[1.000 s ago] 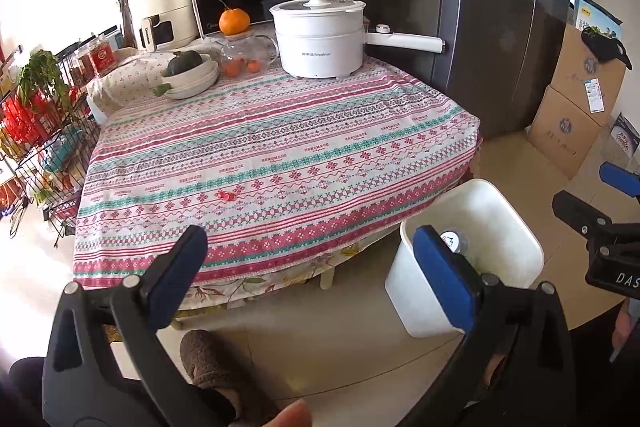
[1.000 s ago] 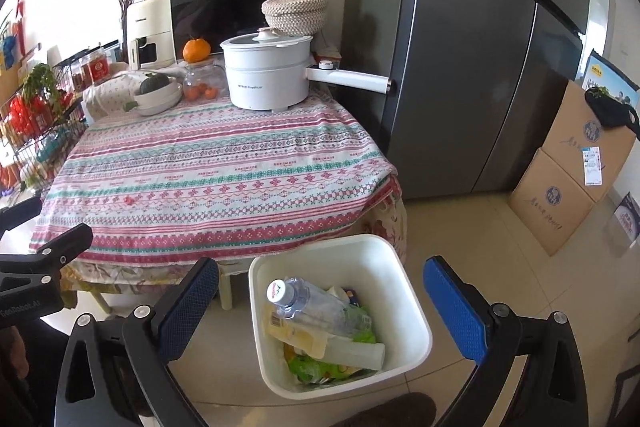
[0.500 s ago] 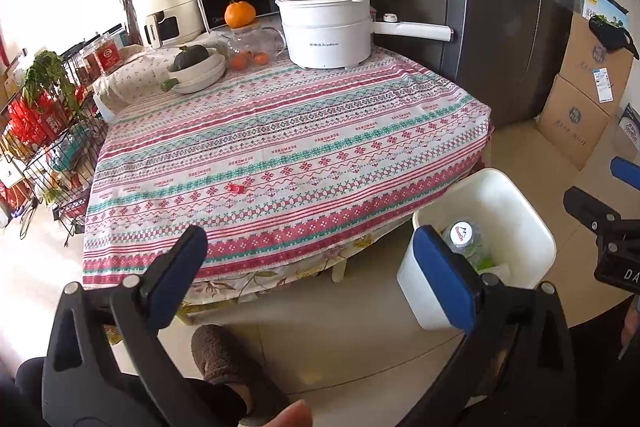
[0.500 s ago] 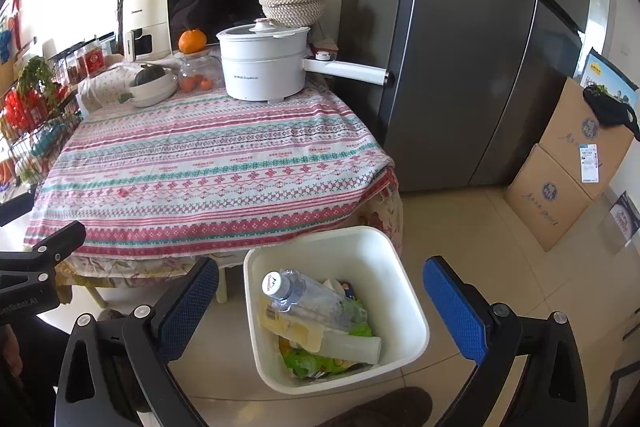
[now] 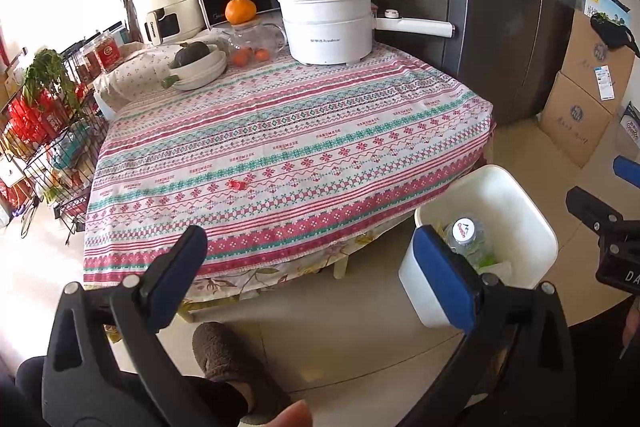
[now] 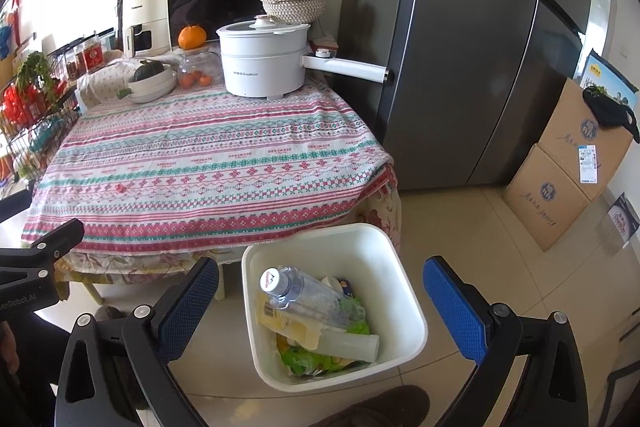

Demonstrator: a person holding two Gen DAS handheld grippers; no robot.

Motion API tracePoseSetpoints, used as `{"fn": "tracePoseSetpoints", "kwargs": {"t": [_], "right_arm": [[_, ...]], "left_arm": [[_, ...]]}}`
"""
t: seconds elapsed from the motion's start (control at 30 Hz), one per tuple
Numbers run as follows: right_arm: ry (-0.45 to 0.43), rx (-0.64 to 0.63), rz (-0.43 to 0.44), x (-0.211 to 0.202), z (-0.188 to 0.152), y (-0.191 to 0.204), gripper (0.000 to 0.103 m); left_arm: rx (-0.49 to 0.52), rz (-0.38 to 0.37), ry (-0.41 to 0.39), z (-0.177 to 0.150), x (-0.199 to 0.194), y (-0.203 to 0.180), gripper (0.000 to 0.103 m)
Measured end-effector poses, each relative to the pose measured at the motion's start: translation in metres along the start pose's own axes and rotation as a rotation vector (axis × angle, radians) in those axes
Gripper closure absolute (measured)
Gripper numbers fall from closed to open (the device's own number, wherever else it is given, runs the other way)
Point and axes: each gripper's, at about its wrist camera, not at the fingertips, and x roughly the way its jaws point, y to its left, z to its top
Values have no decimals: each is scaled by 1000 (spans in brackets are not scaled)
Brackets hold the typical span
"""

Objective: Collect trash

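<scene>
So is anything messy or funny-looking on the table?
One thing: a tiny red scrap lies alone on the striped tablecloth, far from the dishes at the back. It looks like leftover trash. The white plastic bin on the floor stands upright, nothing spilled around it.

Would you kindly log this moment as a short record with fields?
left gripper: open, empty
right gripper: open, empty, above bin
bin: on floor by table corner, holds bottle and wrappers
table: one small red scrap on the cloth
back of table: pot, bowl, jar
</scene>
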Motion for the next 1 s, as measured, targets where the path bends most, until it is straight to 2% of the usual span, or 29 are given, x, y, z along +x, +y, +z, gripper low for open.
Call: {"fn": "tracePoseSetpoints", "kwargs": {"t": [1.0], "right_arm": [[1,0,-2,-1,-1,1,0]], "left_arm": [[1,3,-1,-2,0,2,1]]}}
